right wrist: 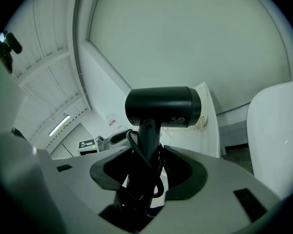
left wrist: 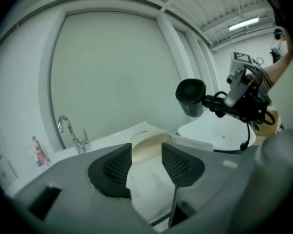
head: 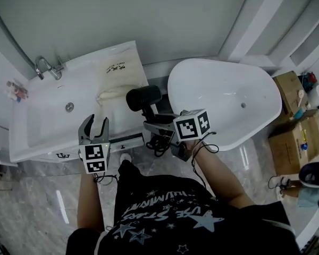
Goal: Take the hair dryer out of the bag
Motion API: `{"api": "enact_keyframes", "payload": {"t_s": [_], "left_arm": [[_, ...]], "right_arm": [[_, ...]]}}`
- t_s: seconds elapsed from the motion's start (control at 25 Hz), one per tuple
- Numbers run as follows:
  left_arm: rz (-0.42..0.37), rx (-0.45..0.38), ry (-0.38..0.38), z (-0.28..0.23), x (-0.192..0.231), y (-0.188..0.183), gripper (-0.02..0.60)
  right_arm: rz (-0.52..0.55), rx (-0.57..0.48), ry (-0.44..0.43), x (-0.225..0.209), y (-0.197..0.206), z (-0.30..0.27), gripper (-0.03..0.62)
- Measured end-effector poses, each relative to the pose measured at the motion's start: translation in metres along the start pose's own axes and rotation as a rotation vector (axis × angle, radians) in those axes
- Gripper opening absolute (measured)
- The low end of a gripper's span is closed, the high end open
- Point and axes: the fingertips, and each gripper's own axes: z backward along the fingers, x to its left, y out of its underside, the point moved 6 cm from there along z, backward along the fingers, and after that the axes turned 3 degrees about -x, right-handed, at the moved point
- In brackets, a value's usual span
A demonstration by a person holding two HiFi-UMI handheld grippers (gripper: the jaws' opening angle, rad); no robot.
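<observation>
Head view: white sink counter [head: 42,116] upper left, white bathtub [head: 223,100] upper right, grey marble floor [head: 32,211] below. Right gripper [head: 155,125] clamps hair dryer [head: 143,97] handle, centre frame, clear of bag [head: 117,92]; left gripper [head: 94,126] parted, empty.

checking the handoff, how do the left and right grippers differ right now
The left gripper is open and empty; the right gripper is shut on the hair dryer handle. The left is at the sink, the right beside the bathtub. Both carry marker cubes.
</observation>
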Motion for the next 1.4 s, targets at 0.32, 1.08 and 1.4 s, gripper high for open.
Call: {"api": "enact_keyframes", "payload": {"t_s": [0.32,1.08,1.4], "left_arm": [[0.246,-0.082,-0.101,0.095,-0.069,-0.010,0.172],[0.371,0.034,-0.277,0.251,-0.149,0.055,0.029],[0.405,0.051,-0.371,0.360,-0.211,0.074,0.028]], "right_arm": [[0.064,-0.075,-0.052,0.010,0.029,0.044,0.201],[0.145,0.091,-0.130,0.048,0.112,0.029,0.202],[0.165,0.177,-0.176,0.108,0.198,0.077,0.201]]}}
